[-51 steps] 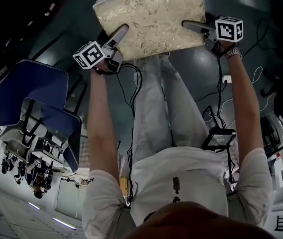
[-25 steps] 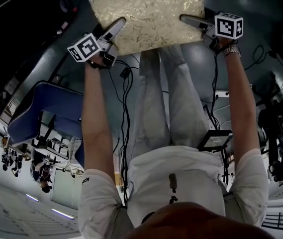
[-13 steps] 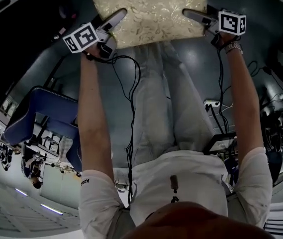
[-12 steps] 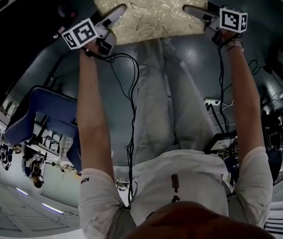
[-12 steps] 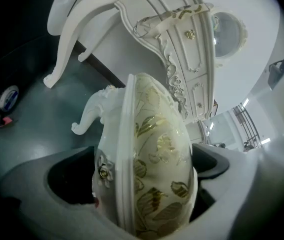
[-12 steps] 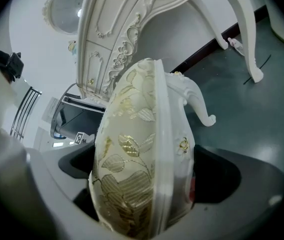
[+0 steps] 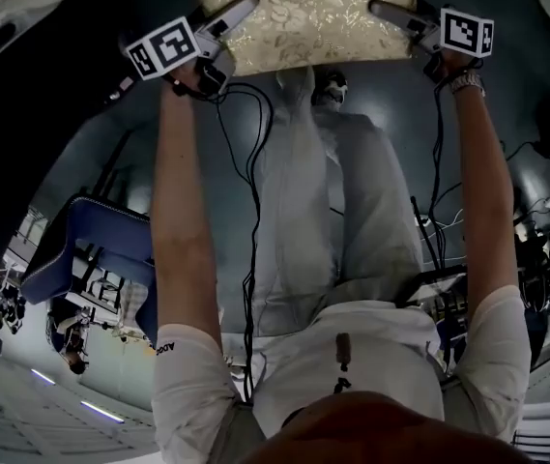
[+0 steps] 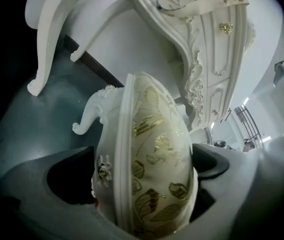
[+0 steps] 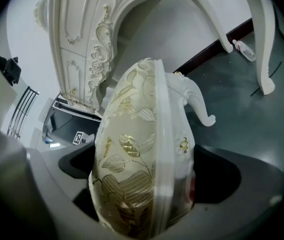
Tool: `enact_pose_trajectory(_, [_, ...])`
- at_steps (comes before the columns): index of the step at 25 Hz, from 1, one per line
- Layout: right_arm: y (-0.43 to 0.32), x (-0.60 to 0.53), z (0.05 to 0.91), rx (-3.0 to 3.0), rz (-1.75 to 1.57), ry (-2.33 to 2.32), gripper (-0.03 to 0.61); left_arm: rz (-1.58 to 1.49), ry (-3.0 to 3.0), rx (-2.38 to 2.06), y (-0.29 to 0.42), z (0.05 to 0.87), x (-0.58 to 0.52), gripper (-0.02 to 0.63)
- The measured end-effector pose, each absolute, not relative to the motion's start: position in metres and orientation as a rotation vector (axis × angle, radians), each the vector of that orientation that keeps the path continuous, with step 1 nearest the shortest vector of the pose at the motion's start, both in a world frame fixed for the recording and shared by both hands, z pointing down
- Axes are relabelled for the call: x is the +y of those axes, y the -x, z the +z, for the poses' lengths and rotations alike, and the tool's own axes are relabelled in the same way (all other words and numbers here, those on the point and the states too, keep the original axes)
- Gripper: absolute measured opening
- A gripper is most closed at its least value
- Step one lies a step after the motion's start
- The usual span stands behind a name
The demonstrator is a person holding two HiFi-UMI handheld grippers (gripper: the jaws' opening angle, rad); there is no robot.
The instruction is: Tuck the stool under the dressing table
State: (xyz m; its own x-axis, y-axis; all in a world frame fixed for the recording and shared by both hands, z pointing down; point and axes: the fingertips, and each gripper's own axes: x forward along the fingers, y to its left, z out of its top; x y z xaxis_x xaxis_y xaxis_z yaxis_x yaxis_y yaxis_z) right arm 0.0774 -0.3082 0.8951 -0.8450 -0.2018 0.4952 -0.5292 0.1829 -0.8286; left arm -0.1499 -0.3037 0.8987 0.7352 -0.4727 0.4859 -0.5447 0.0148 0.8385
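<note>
The stool [image 7: 303, 13] has a cream cushion with gold leaves and white carved legs. It sits at the top of the head view, held between both grippers. My left gripper [image 7: 231, 17] is shut on its left edge, and the seat rim [image 8: 151, 164] fills the jaws. My right gripper [image 7: 392, 14] is shut on its right edge [image 9: 137, 169]. Just beyond the stool stands the white ornate dressing table [image 8: 209, 59], with its drawers [image 9: 82, 39] to the side and its curved legs [image 8: 44, 44] ahead.
A blue chair [image 7: 91, 249] stands at the left behind me. Black cables [image 7: 250, 162] hang down past my legs onto the dark floor. A small bottle [image 9: 244, 50] lies by the table's far legs [image 9: 264, 44]. A dark skirting runs along the white wall.
Both grippers and the stool have moved forward, toward the top of the head view. The blue chair has slid lower in the view as I stepped ahead. The grips are unchanged.
</note>
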Motion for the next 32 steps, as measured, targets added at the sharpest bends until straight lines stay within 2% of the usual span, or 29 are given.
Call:
enact_pose_trajectory(12, [-0.085, -0.289, 0.935, -2.106, 1.764, -0.707, 0.603, 0.14, -1.543, -0.829, 0.142, 0.942, -0.283, 0.603])
enact_pose_trajectory(20, [-0.095, -0.271, 0.934, -2.093, 1.76, -0.836, 0.601, 0.161, -1.574, -0.863, 0.14, 0.939, -0.274, 0.603])
enact_pose_trajectory(22, [-0.097, -0.267, 0.928, -2.078, 1.706, -0.894, 0.574, 0.15, -1.538, -0.938, 0.149, 0.939, -0.266, 0.601])
enact_pose_trajectory(23, [-0.098, -0.264, 0.925, -2.073, 1.667, -0.913, 0.526, 0.15, -1.519, -0.979, 0.154, 0.939, -0.261, 0.601])
enact_pose_trajectory(25, [-0.101, -0.257, 0.92, -2.053, 1.584, -0.925, 0.489, 0.165, -1.491, -1.061, 0.165, 0.938, -0.251, 0.595])
enact_pose_trajectory(26, [-0.103, -0.251, 0.919, -2.036, 1.545, -0.922, 0.489, 0.184, -1.486, -1.098, 0.17, 0.937, -0.245, 0.584])
enact_pose_trajectory(29, [-0.116, -0.225, 0.926, -1.968, 1.453, -0.954, 0.469, 0.274, -1.492, -1.18, 0.178, 0.939, -0.217, 0.482])
enact_pose_trajectory(32, [-0.137, -0.191, 0.938, -1.876, 1.39, -1.059, 0.389, 0.37, -1.487, -1.231, 0.179, 0.942, -0.186, 0.356])
